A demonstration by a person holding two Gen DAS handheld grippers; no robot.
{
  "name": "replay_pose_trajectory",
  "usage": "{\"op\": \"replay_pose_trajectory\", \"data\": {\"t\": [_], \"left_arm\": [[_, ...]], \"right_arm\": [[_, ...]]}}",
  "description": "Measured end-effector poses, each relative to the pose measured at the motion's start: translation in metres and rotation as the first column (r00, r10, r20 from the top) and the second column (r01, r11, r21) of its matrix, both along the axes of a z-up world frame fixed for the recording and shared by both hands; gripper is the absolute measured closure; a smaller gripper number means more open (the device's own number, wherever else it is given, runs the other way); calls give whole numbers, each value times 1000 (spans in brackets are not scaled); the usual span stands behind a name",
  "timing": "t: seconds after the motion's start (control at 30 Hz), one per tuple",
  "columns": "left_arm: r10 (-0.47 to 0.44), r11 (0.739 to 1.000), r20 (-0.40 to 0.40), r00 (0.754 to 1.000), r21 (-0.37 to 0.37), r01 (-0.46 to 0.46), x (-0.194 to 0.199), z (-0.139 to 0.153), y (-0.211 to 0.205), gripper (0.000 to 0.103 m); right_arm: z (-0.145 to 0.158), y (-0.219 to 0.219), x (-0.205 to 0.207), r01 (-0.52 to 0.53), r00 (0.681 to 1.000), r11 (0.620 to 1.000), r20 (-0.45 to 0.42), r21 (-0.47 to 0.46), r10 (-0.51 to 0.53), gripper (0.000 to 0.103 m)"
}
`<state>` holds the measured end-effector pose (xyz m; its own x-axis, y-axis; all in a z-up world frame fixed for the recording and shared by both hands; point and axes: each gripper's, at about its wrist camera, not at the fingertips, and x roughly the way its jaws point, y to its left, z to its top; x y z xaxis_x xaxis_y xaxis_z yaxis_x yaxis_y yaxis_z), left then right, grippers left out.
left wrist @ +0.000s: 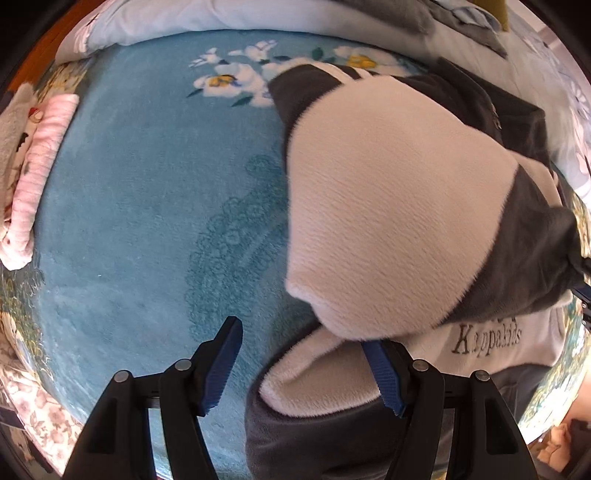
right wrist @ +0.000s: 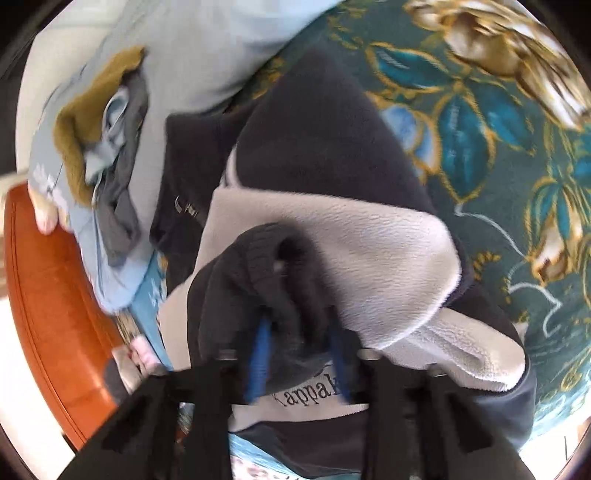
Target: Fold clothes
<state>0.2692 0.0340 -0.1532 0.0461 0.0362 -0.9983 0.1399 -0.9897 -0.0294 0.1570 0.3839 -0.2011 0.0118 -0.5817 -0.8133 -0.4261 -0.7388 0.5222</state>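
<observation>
A dark grey and cream fleece jacket [left wrist: 399, 206] with a "Kappa kids" logo lies on a teal floral blanket [left wrist: 140, 206], one sleeve folded over the body. My left gripper [left wrist: 306, 354] is open at the jacket's near left edge; its right finger [left wrist: 384, 373] sits under a cream fold, its left finger over bare blanket. In the right wrist view the jacket [right wrist: 332, 236] fills the centre. My right gripper [right wrist: 299, 339] is shut on a dark bunched cuff [right wrist: 258, 273] of the sleeve, held over the logo.
A folded pink garment [left wrist: 37, 177] lies at the blanket's left edge. Pale blue bedding [left wrist: 207, 14] with grey clothes piles along the far side. In the right wrist view a heap of clothes [right wrist: 110, 155] lies left, beside an orange-brown wooden bed frame [right wrist: 48, 295].
</observation>
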Motion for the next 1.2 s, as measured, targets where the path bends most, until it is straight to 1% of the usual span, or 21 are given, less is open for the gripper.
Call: {"op": "replay_pose_trajectory", "data": {"t": [0.07,0.13,0.23,0.27,0.3,0.33,0.4,0.5,0.53,0.6,0.67,0.73,0.8,0.9,1.0,1.03,1.13,1.2], "left_arm": [[11,1000,-4,1000,5,-11,0,2,-2,33],[7,1000,-10,1000,10,-7,2,5,-1,33],[-3,1000,-30,1000,22,3,6,11,3,33],[-3,1000,-31,1000,23,4,7,11,4,33],[-3,1000,-30,1000,26,3,8,11,5,33],[0,1000,-24,1000,31,1,9,10,5,33],[8,999,-9,1000,39,-8,11,7,7,33],[29,999,-5,1000,29,-29,15,6,6,33],[56,998,1,998,34,-56,17,5,3,33],[112,993,11,994,44,-112,20,3,-6,33],[170,984,21,985,43,-171,23,1,-15,33],[204,978,34,978,42,-206,25,-3,-21,31],[220,973,54,974,52,-223,28,-6,-22,31],[230,970,72,971,70,-235,32,-7,-23,31],[225,967,70,972,102,-232,42,1,-25,31],[222,967,66,973,112,-228,46,4,-26,31],[213,965,54,976,143,-218,60,15,-28,31],[207,964,45,977,163,-212,68,22,-30,31]], "right_arm": [[10,-4,-3,-38,999,999,-35,9,38,84],[33,-12,-9,-100,988,995,-114,14,101,85],[87,-9,-18,-120,953,993,-281,-12,112,86],[104,-5,-21,-123,937,992,-330,-2,116,86],[114,1,-23,-124,925,992,-359,30,127,86],[115,8,-24,-126,922,989,-360,71,144,86],[101,22,-26,-140,930,978,-318,158,184,86],[56,38,-21,-137,966,975,-194,173,170,86],[44,40,-18,-140,972,974,-163,180,170,86],[32,43,-13,-124,978,976,-144,180,151,86],[30,49,-11,-99,980,980,-151,175,126,86],[30,52,-12,-89,980,979,-157,184,118,85],[27,49,-14,-95,981,975,-150,200,126,85],[17,46,-15,-107,985,973,-113,203,132,84],[24,52,-12,-111,983,974,-120,195,136,83],[26,53,-12,-110,983,975,-123,191,135,78],[37,60,-7,-99,982,973,-139,209,129,70],[45,70,1,-77,982,977,-152,201,109,65]]}}
